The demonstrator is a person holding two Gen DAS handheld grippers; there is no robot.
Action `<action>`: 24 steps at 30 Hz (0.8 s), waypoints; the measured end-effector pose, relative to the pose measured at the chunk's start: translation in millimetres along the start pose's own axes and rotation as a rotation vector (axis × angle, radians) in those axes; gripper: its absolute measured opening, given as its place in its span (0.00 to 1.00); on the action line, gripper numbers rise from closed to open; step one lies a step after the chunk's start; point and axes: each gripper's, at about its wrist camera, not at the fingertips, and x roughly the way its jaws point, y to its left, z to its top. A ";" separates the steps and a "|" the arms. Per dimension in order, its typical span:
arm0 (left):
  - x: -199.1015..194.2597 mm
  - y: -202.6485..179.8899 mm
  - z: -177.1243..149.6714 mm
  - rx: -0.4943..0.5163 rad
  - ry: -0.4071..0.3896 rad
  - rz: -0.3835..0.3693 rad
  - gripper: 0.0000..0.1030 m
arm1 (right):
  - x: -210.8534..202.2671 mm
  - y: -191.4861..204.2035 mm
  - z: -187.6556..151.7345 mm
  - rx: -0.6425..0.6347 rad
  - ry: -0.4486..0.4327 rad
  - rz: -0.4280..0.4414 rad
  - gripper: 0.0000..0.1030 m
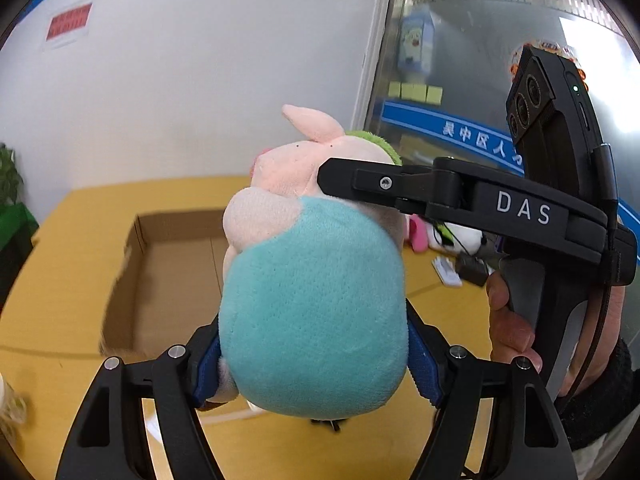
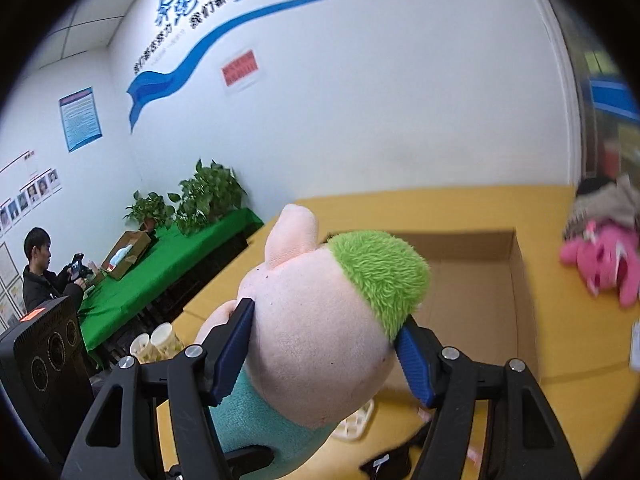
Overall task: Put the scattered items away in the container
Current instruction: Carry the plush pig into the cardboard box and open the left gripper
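A plush pig (image 1: 316, 304) with a teal body, pink head and green tuft is held in the air by both grippers. My left gripper (image 1: 314, 360) is shut on its teal body. My right gripper (image 2: 324, 352) is shut on its pink head (image 2: 320, 344); that gripper's finger (image 1: 372, 184) shows across the head in the left wrist view. An open, empty cardboard box (image 1: 168, 280) lies on the yellow table (image 1: 60, 280) just beyond the pig; it also shows in the right wrist view (image 2: 480, 292).
A pink plush toy (image 2: 604, 264) and grey cloth (image 2: 612, 200) lie right of the box. A white plush (image 1: 460, 236), small dark items and a card (image 1: 446, 272) lie at the right. Paper cups (image 2: 156, 344) stand at the table's left edge. A seated person (image 2: 40, 276) is far left.
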 end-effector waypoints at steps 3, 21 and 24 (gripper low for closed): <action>5.5 21.8 24.6 -0.016 -0.025 0.009 0.77 | 14.0 5.4 32.3 -0.038 -0.022 0.012 0.64; 118.2 162.7 89.8 -0.220 0.107 0.139 0.78 | 208.8 -15.0 121.5 -0.047 0.219 0.120 0.64; 147.2 184.9 89.0 -0.258 0.145 0.144 0.77 | 242.3 -27.4 121.5 -0.031 0.258 0.124 0.64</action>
